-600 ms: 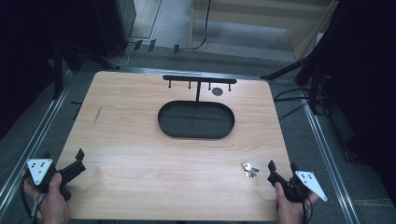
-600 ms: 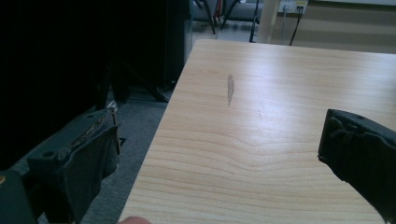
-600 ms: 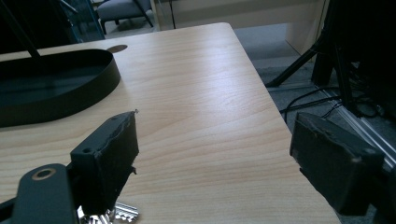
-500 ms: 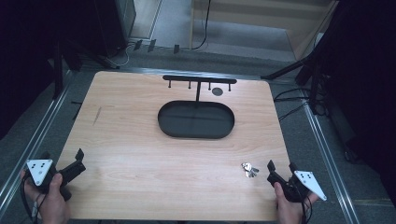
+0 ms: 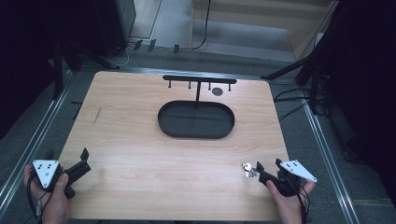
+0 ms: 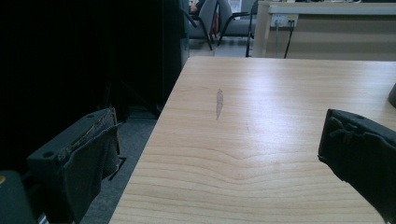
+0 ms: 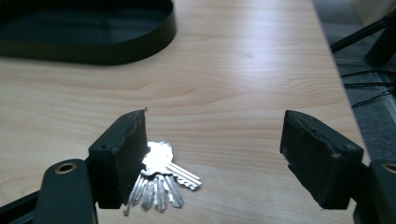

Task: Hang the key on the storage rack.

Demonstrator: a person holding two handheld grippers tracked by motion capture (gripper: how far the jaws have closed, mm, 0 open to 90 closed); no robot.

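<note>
A bunch of silver keys [image 5: 247, 170] lies on the wooden table [image 5: 140, 140] near its front right corner. My right gripper [image 5: 260, 173] sits just right of the keys, low over the table, open. In the right gripper view the keys [image 7: 161, 179] lie fanned out beside the left jaw, partly hidden behind it, and the right gripper [image 7: 215, 140] has bare wood between its jaws. My left gripper [image 5: 84, 161] rests open at the front left corner. In the left gripper view the left gripper [image 6: 219, 154] has one jaw hanging past the table's edge.
A black oval tray [image 5: 161, 119] sits at the table's middle back, with a black hook rack [image 5: 200, 80] standing behind it and a small dark disc [image 5: 217, 91] beside the post. A dark scratch [image 6: 219, 102] marks the wood at left. Metal rails and cables run along the table's sides.
My right gripper has edged a little left, closer to the keys. The left gripper and the keys have stayed put.
</note>
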